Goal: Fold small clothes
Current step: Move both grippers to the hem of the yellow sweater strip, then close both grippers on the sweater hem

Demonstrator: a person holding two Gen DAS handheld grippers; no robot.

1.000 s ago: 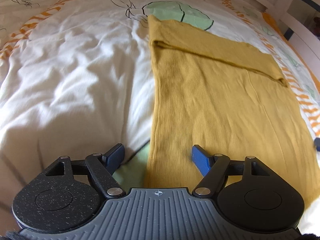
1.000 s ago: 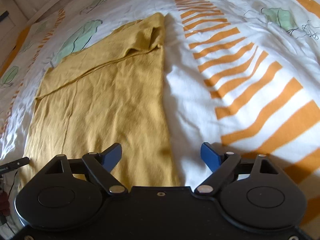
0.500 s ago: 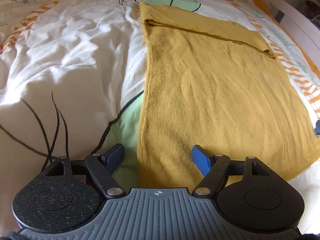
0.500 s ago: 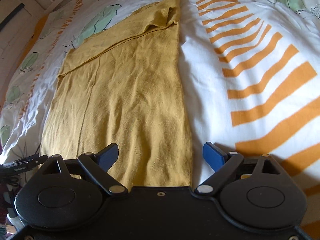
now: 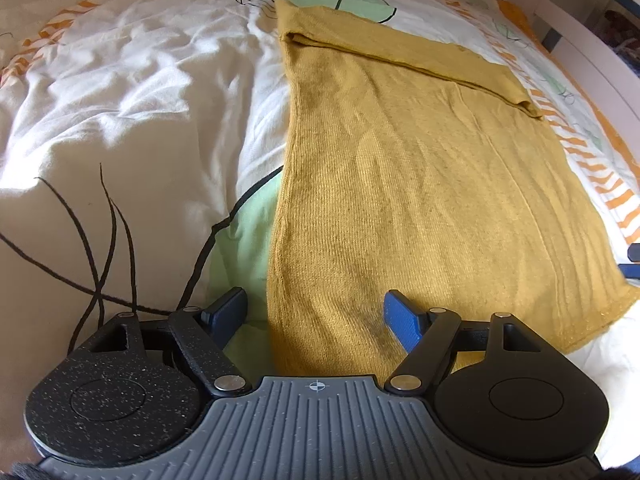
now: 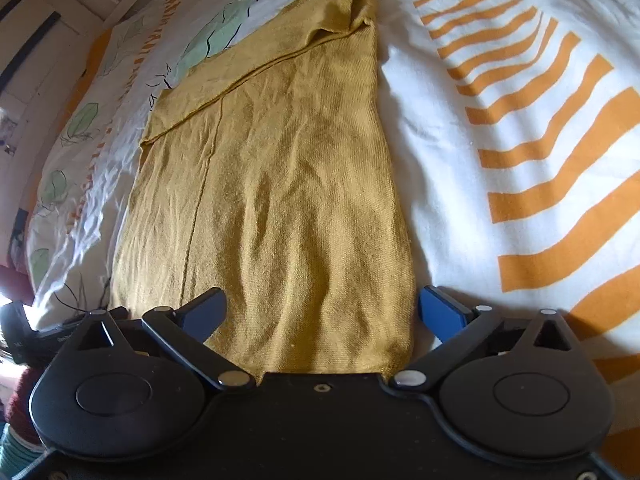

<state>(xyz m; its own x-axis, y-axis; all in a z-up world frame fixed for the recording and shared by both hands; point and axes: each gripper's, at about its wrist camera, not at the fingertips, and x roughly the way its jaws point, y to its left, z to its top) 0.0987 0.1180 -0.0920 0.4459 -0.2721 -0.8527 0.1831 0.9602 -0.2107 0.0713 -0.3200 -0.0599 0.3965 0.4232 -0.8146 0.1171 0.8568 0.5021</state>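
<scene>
Left wrist view: The near hem of the yellow garment point(image 5: 420, 200) is partly hidden behind the body of the left claw point(image 5: 316, 312), and the right claw point(image 5: 632, 260) shows only as a dark sliver at the right picture edge. The garment lies flat on the patterned bed cover point(image 5: 120, 120), with a folded band across its far end. The left claw is spread and pinches nothing. The garment's left edge runs up between the two fingers; the right finger sits over the cloth, the left finger over bare cover. Contact with the cloth cannot be made out.

Right wrist view: The garment's near hem is cut off by the right claw point(image 6: 320, 316). The left claw point(image 6: 48, 336) is only a dark shape at the lower left. The jaws have just been opening and stand spread wide, pinching nothing. The garment's near right corner lies between them.
</scene>
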